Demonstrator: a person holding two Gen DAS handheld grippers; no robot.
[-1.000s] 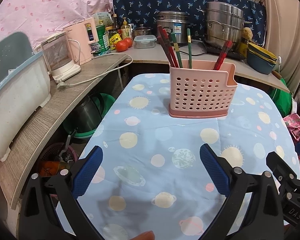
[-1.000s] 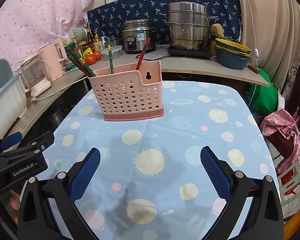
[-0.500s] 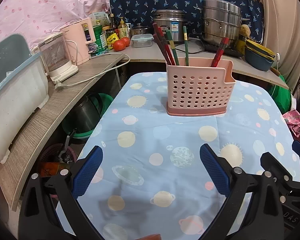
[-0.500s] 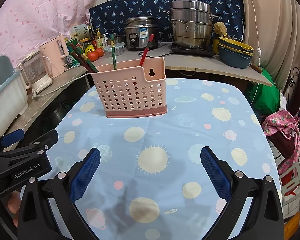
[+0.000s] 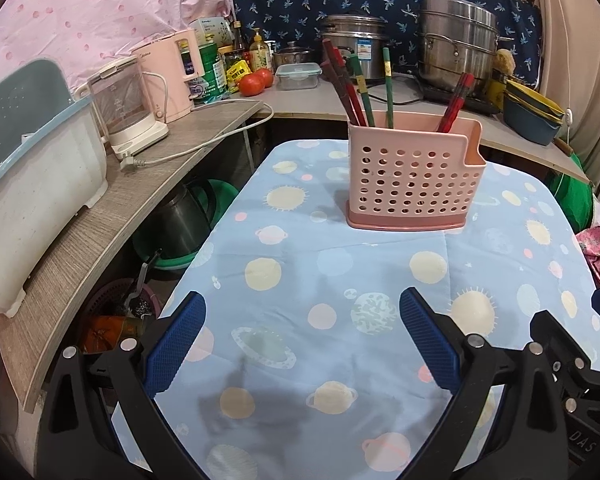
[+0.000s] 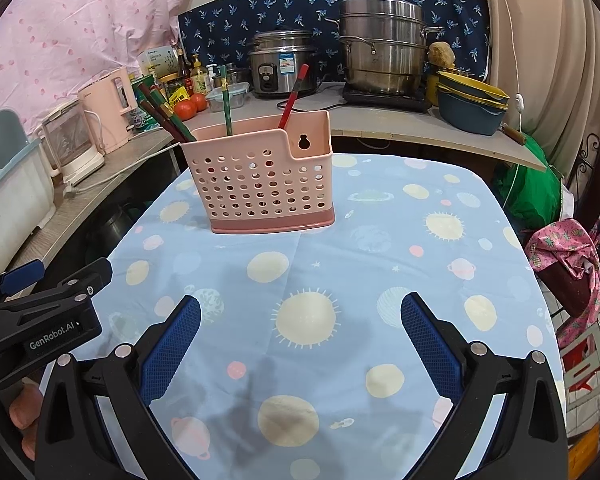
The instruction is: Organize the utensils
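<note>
We hold the left tool [image 5: 302,328] and right tool [image 6: 300,332] wide open, empty, facing the perforated pink plastic utensil basket [image 5: 414,184] holding red and green chopsticks [image 5: 356,88].

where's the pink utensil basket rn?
In both wrist views, the pink utensil basket stands upright on the blue tablecloth, toward its far end, near the counter.

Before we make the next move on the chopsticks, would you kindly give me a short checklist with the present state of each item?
1. Left claw open and empty: ok.
2. Right claw open and empty: ok.
3. Basket upright on the tablecloth: ok.
4. Chopsticks standing in the basket, tops reachable: ok.
5. Cloth between claws and basket free of loose utensils: ok.
6. Chopsticks sorted by colour or compartment: cannot tell; dividers are hidden.
</note>
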